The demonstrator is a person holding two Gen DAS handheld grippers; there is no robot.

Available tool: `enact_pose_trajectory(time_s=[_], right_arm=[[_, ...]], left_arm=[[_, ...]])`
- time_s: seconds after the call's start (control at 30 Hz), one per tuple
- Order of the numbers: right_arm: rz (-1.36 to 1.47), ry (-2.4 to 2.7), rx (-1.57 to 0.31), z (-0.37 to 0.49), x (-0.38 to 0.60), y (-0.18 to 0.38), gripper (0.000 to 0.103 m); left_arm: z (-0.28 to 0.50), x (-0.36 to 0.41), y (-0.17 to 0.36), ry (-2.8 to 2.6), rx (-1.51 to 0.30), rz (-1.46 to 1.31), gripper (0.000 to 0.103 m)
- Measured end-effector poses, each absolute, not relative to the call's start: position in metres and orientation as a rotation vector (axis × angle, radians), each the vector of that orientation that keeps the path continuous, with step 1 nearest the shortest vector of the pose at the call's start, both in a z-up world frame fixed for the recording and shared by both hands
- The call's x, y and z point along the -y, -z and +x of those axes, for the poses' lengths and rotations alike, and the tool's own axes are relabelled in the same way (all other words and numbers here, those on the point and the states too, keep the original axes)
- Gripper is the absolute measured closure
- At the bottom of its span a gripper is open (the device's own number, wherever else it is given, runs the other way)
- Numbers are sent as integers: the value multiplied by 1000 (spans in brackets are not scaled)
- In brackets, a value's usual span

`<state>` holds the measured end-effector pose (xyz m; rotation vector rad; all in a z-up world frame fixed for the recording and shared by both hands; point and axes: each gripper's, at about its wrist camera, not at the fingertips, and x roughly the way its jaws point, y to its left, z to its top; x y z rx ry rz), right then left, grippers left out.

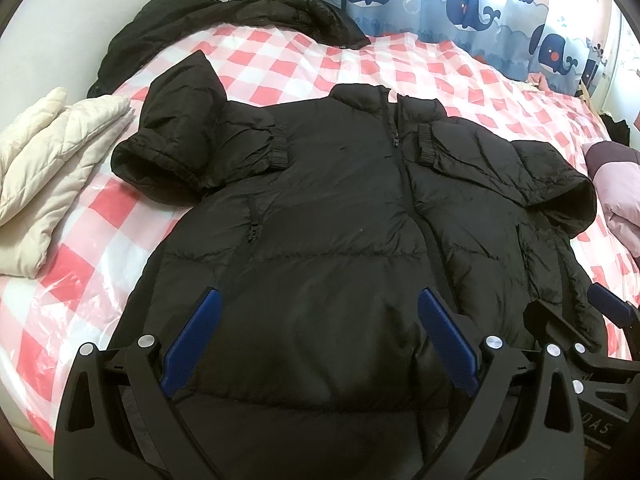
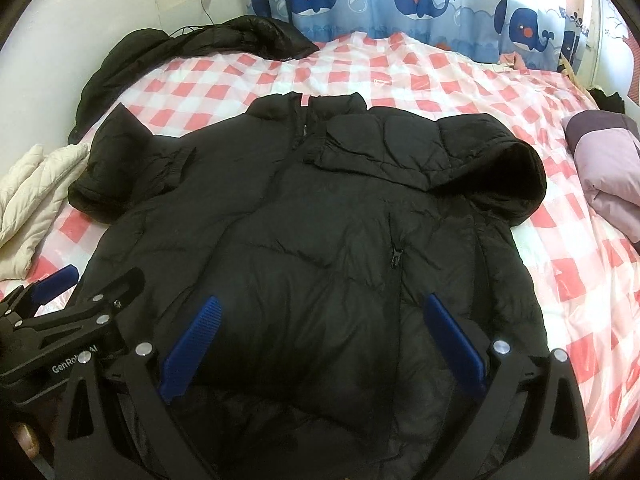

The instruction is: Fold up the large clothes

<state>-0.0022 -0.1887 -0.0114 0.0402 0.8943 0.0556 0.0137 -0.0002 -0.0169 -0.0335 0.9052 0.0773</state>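
The black puffer jacket [image 1: 340, 208] lies front-up and zipped on the checked bedspread [image 1: 400, 68], both sleeves folded in across the chest so that the body forms a compact block ready, by judgement, for a hem-to-collar fold. The left gripper [image 1: 318, 344] and right gripper [image 2: 320, 348] hang side by side over the hem, jaws spread apart and holding nothing, each aligned with one lower half. A cream quilted garment [image 1: 48, 168] and a pink one [image 2: 608, 168] lie at the margins, clear of the jacket.

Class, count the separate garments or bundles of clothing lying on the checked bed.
4 clearly: black puffer jacket spread in the middle, cream quilted one left, dark coat at the far left corner, folded lilac one right. More may be hidden.
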Motion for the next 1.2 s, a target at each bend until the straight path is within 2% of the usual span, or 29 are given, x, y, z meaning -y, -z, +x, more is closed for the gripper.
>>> enact_pose_trajectory(time_s=[0.53,0.7,0.87,1.0,1.2], right_arm=[[32,-32,-890,2,200,17,5],[-74,-40,-814,6,203,11,5],[-232,-8,-725,63,203,-11,5],[-333,23,-794,124,190,6,6],[-269,-17,-786,117,183,16,6]], left_arm=[[17,-4,22,-77,-921,-31,9],[21,-6,26,-60,-942,-47,9],[22,-8,22,-39,-940,-82,9],[21,-6,17,-27,-932,-77,9],[26,-10,17,-41,-930,-92,9]])
